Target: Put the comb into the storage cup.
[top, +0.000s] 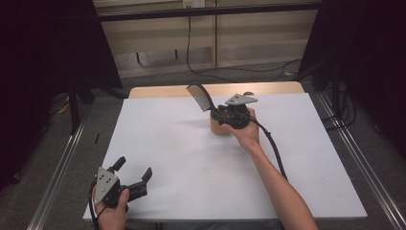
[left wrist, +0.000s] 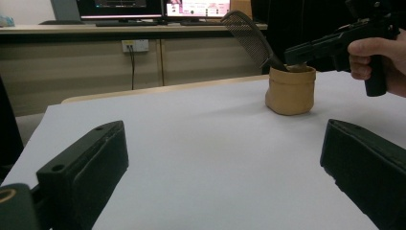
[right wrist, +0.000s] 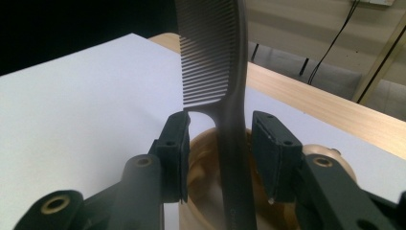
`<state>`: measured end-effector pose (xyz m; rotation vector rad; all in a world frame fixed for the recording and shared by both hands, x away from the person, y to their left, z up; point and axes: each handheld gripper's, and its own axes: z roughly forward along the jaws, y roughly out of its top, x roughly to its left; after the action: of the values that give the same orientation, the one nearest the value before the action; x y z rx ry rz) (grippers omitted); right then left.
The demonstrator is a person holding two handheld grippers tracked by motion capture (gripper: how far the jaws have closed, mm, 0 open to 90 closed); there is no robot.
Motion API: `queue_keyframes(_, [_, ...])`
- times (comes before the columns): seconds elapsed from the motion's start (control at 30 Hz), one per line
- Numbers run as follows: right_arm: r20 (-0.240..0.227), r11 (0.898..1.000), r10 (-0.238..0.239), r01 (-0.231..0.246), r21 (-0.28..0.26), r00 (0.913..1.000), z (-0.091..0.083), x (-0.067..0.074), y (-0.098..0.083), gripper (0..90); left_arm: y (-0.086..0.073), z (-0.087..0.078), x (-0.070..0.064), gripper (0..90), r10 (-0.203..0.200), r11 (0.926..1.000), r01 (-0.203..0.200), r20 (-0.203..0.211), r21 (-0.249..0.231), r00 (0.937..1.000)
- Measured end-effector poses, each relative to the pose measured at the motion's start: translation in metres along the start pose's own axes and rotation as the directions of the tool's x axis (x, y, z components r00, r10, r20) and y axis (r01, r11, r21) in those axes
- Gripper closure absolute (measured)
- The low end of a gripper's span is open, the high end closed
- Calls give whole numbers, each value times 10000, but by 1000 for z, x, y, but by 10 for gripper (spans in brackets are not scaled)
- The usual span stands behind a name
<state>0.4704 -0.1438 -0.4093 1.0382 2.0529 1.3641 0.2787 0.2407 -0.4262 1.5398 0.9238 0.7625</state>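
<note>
— So where's the black plastic comb (right wrist: 225,72) sitting?

— Handle down in the small round tan cup (left wrist: 290,89), far side of the white worktop (top: 191,158), its long axis rising steeply with the teeth on top.

— And the right claw (right wrist: 218,153)?

— Released: its jaws flank the handle with a gap on each side, straight above the cup.

— The left claw (top: 134,173)?

— Spread wide, holding nothing, well apart at the near edge. The right is far nearer.

— Count?

— One comb, one cup, two claws.

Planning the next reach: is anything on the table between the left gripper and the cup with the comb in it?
Nothing visible: bare white table lies between the left gripper and the cup holding the comb.
</note>
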Motion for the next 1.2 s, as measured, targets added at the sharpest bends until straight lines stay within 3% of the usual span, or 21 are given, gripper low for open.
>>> queue_keyframes(0.13, [-77, 9999, -9, 8, -172, 10000, -6, 1, 0, 546, 0, 0, -1, 26, 22, 10000, -22, 15, 22, 10000])
queue_keyframes(0.3, [-261, 9993, 330, -334, -139, 9991, -10, -1, 0, 397, 0, 0, -1, 26, 13, 10000, -13, 4, 3, 10000])
queue_keyframes(0.5, [-289, 9987, 347, -358, -354, 9990, -17, -1, -1, 295, 0, 1, 0, 26, -9, 10000, 9, 21, 9, 10000])
queue_keyframes(0.7, [204, 9988, 335, -327, -367, 9992, -22, -1, 0, 128, 0, 1, 0, 26, -1, 10000, 1, -28, 18, 10000])
queue_keyframes(0.9, [562, 9974, 479, -447, -570, 9973, -28, -1, 0, 18, -1, 3, -1, 26, -71, 9999, 72, -57, 92, 10000])
queue_keyframes(1.0, [894, 9963, 655, -602, -607, 9938, -30, -2, 0, 14, -1, 5, -2, 26, -61, 9999, 61, -34, 126, 10000])
queue_keyframes(1.1, [808, 9927, 955, -889, -819, 9921, -34, -3, 1, 11, -2, 5, -2, 26, -81, 9998, 81, -3, 179, 10000])
queue_keyframes(1.2, [774, 9929, 890, -823, -862, 9930, -36, -2, 1, 15, -2, 4, -1, 26, -78, 9998, 79, -58, 171, 10000])
